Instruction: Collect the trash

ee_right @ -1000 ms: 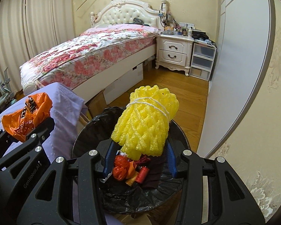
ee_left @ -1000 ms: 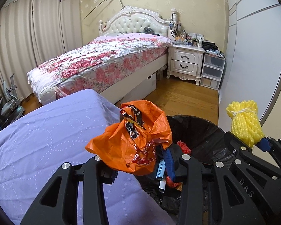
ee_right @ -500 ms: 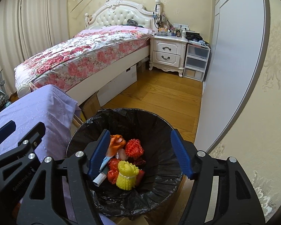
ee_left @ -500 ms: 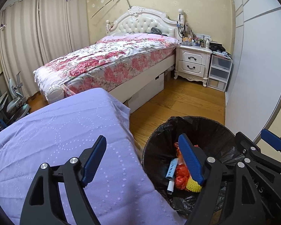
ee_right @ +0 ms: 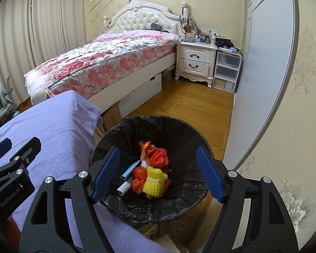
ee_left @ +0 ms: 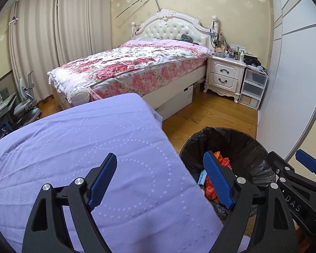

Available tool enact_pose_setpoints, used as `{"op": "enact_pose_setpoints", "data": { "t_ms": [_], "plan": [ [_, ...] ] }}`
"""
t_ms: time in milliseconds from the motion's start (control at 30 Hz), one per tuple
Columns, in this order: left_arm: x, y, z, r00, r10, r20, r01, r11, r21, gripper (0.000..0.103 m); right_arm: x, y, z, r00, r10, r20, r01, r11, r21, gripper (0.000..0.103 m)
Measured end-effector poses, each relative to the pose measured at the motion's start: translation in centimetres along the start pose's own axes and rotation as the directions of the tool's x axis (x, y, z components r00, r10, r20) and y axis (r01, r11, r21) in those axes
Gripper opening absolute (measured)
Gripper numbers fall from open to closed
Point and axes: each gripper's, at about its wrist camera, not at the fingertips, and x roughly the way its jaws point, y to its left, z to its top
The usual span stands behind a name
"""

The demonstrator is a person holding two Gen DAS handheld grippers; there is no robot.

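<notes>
Over the bin [ee_right: 179, 130], the right claw [ee_right: 158, 172] hangs with its two blue pads spread wide apart and nothing between them. Below it, the black liner [ee_right: 185, 147] holds the trash: a yellow foam net [ee_right: 154, 182] tied with a white string lies on top, touching a red-orange bag [ee_right: 138, 179] at its left. Behind those sit a crumpled orange net [ee_right: 159, 158] and an orange scrap [ee_right: 145, 146]. A light blue tube [ee_right: 129, 169] and a white one [ee_right: 124, 187] lean at the left of the heap.

Left of the bin, the left claw [ee_left: 160, 181] is likewise wide apart and holds nothing. Its left pad hangs above the purple cloth [ee_left: 73, 147] on the counter; its right pad stands over the bin's near rim [ee_left: 221, 130]. From this view only part of the heap shows past that pad: bits of orange and red [ee_left: 223, 161] and the end of the blue tube [ee_left: 201, 178]. The right claw's black frame [ee_left: 295, 181] shows at the right edge.

The bin stands on the wood floor [ee_right: 179, 101], just beside the counter's corner. Farther back are a bed [ee_right: 99, 61] with a floral cover, a white nightstand [ee_right: 197, 61] and a stack of clear drawers [ee_right: 227, 69] against the wardrobe [ee_right: 263, 63].
</notes>
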Motion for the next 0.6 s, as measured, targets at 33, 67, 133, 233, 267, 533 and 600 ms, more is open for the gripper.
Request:
{"op": "enact_pose_setpoints", "data": {
  "t_ms": [33, 67, 133, 233, 267, 533, 600],
  "plan": [
    [-0.5, 0.3, -0.2, 1.000, 0.000, 0.003, 0.000, 1.000, -0.004, 0.082, -0.4, 0.3, -0.1, 1.000, 0.004, 0.006, -0.004, 1.000, -0.007, 0.076],
    [-0.8, 0.4, -0.3, 1.000, 0.001, 0.005, 0.000, 1.000, -0.007, 0.082, -0.8, 0.5, -0.1, 1.000, 0.007, 0.011, -0.007, 1.000, -0.014, 0.077],
    [-1.6, 0.8, -0.6, 1.000, 0.011, 0.009, -0.011, 1.000, -0.013, 0.083, -1.5, 1.0, -0.2, 1.000, 0.013, 0.019, -0.012, 1.000, -0.023, 0.077],
    [-2.6, 1.4, -1.2, 1.000, 0.027, 0.015, -0.027, 0.999, -0.021, 0.084, -2.8, 1.5, -0.4, 0.999, 0.029, 0.036, -0.028, 0.999, -0.029, 0.078],
    [-2.9, 1.7, -1.4, 0.999, 0.029, 0.015, -0.029, 0.999, -0.026, 0.084, -3.1, 1.6, -0.5, 0.999, 0.032, 0.040, -0.031, 0.999, -0.030, 0.078],
    [-5.1, 3.2, -2.2, 0.998, 0.053, 0.029, -0.051, 0.997, -0.055, 0.084, -5.6, 2.6, -1.5, 0.997, 0.055, 0.062, -0.051, 0.997, -0.054, 0.079],
    [-5.5, 3.6, -2.4, 0.998, 0.056, 0.033, -0.054, 0.997, -0.060, 0.084, -6.0, 2.8, -1.7, 0.996, 0.057, 0.064, -0.054, 0.997, -0.059, 0.079]
  ]
}}
